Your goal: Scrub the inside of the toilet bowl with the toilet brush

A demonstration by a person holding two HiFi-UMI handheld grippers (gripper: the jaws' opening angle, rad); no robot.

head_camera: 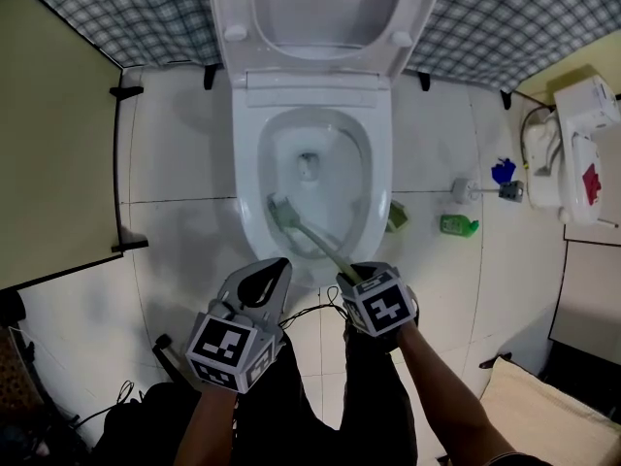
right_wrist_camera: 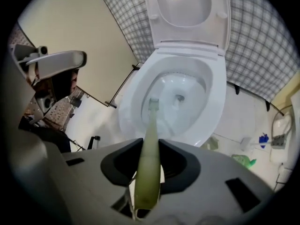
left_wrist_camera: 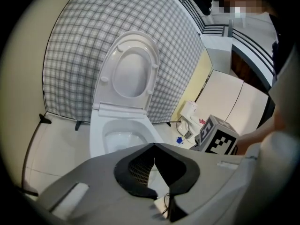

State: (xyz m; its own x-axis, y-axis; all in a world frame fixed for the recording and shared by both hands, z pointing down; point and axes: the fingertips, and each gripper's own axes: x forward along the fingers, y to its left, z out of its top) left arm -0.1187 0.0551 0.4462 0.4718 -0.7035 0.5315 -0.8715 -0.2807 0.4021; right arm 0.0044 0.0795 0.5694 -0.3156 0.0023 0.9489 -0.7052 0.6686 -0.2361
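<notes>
Brightness: even, soft indoor light in all three views. The white toilet and the pale floor tiles are the brightest areas.
Glare: a mild sheen on the raised lid; nothing is blown out.
Shadows: faint and soft-edged on the floor. The person's legs are nearly black.
Distortion: both gripper views are fisheye, with bowed walls and a black round border.
Focus: the toilet brush is blurred close to the lens in the right gripper view. The head view is slightly soft and grainy.
</notes>
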